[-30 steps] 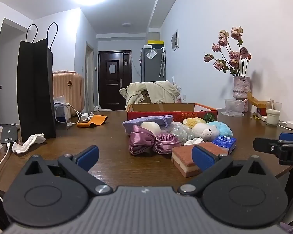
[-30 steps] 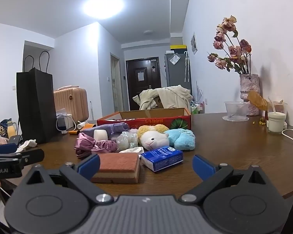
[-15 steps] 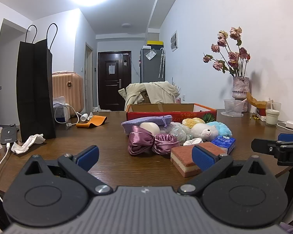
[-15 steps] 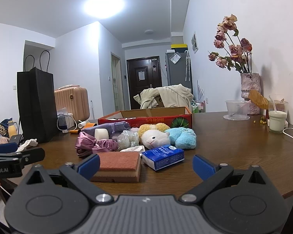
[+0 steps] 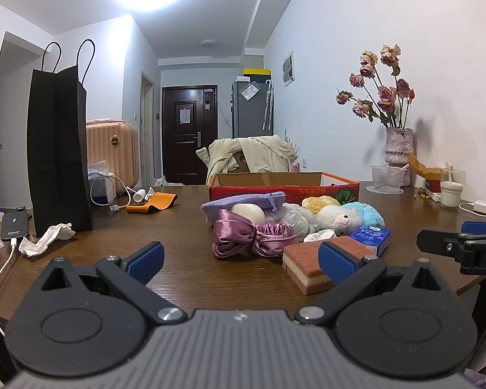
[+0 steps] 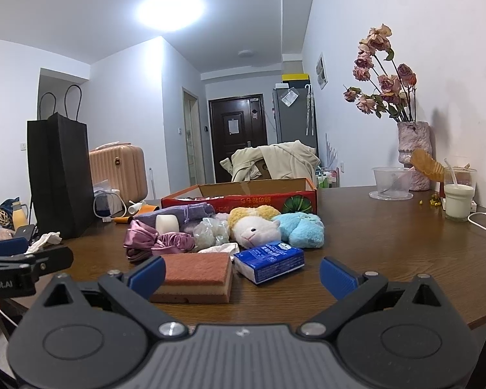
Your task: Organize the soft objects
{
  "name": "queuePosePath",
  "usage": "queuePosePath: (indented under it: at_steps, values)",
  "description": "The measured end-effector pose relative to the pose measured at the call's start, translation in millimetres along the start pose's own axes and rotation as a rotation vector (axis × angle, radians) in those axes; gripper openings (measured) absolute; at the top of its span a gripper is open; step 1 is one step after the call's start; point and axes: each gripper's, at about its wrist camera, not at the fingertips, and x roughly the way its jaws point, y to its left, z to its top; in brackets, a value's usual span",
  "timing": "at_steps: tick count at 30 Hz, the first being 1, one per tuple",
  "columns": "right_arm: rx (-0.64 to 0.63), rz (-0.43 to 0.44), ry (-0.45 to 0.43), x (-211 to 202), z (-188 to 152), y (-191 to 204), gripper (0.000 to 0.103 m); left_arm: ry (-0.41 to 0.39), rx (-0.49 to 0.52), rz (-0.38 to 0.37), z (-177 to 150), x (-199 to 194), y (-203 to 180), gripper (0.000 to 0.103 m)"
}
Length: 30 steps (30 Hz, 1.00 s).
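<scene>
A brown table (image 5: pixel 184 269) is filling both views; going left to right, a black bag (image 5: pixel 60 149) is standing upright at the far left, with a crumpled tissue (image 5: pixel 45 238) lying at its foot; the soft things are sitting heaped together mid-table, apparently gathered for sorting into the red box (image 6: pixel 239 199) waiting just behind them; a satin bow (image 5: pixel 243 236) is lying leftmost in the heap, a sponge (image 6: pixel 196 277) nearest the cameras, a lamb toy (image 6: pixel 254 230) and blue plush (image 6: pixel 303 230) further right, a tissue pack (image 6: pixel 270 261) just beside the sponge; the left gripper (image 5: pixel 239 257) is hovering low at the near edge, jaws spread wide, holding nothing; the right gripper (image 6: pixel 241 270) is hovering level beside it, likewise wide apart and empty, facing sponge and pack.
</scene>
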Motion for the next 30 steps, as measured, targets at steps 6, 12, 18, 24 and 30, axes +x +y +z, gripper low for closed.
queuePosePath:
  at_steps: [6, 12, 18, 24, 30]
  values:
    - [0.0, 0.003, -0.001, 0.6, -0.3, 0.5, 0.102, 0.001, 0.0, 0.0, -0.3, 0.3, -0.2, 0.103]
    - [0.0, 0.003, -0.001, 0.4, -0.6, 0.6, 0.102, 0.001, 0.0, -0.001, -0.4, 0.5, 0.1, 0.103]
    - [-0.003, 0.003, -0.002, 0.5, -1.0, 0.9, 0.102, 0.001, 0.0, 0.0, -0.4, 0.4, -0.1, 0.103]
    - [-0.003, 0.003, -0.003, 0.4, -1.1, 1.0, 0.103, 0.002, 0.0, -0.001, -0.4, 0.5, -0.3, 0.103]
    - [-0.005, 0.003, -0.005, 1.8, -0.5, 1.5, 0.103, 0.001, 0.0, -0.001, -0.6, 0.5, -0.3, 0.103]
